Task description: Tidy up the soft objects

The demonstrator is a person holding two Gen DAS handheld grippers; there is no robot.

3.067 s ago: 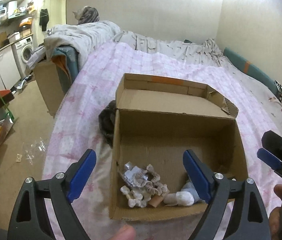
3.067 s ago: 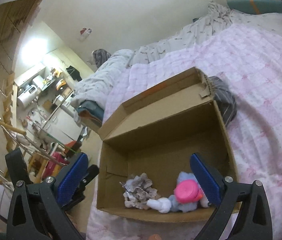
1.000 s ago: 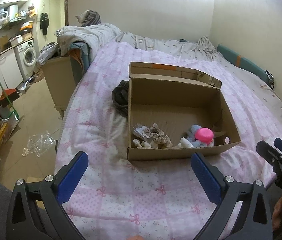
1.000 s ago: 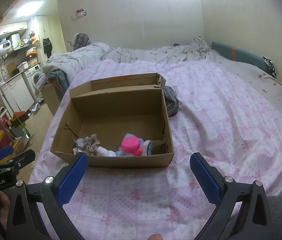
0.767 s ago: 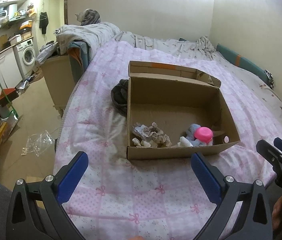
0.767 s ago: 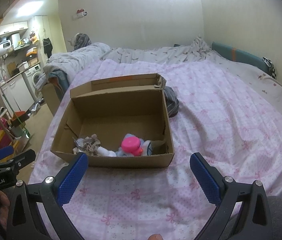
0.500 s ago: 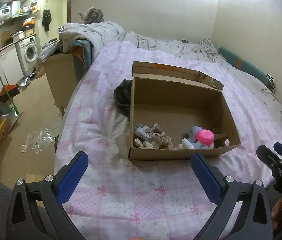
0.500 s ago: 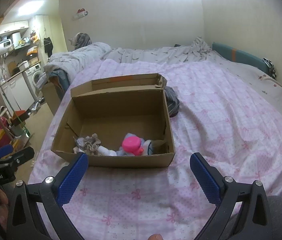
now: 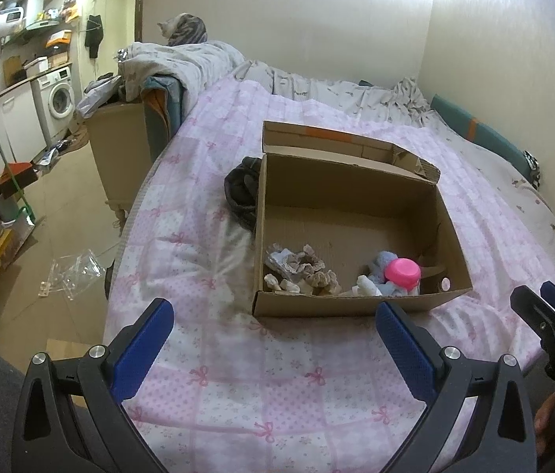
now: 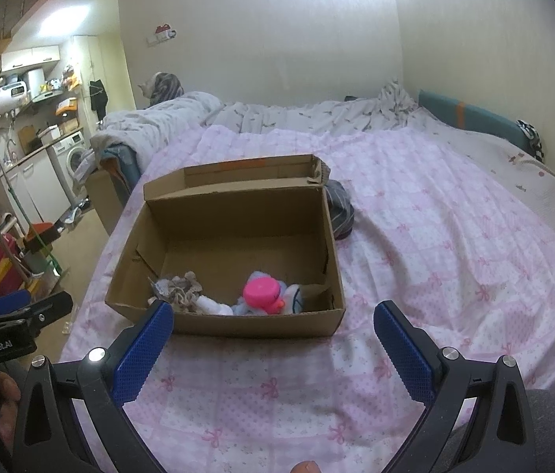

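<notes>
1. Cardboard box [image 10: 238, 323] is set open-topped on the pink quilt [image 10: 435, 260], so soft items can be dropped in.
2. Lacy cloth [image 9: 309, 266] and pink-capped plush [image 9: 395, 274] are gathered against its near wall.
3. Left gripper [image 9: 273, 345] and right gripper [image 10: 273, 341] are held spread and empty, apart from the box.

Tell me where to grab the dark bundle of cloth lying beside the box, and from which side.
Grip the dark cloth on its raised, rumpled hump, coming from above and from the side away from the cardboard box, with the left gripper, which is nearer. The box wall blocks the other side, so that is probably the best way in.
</notes>
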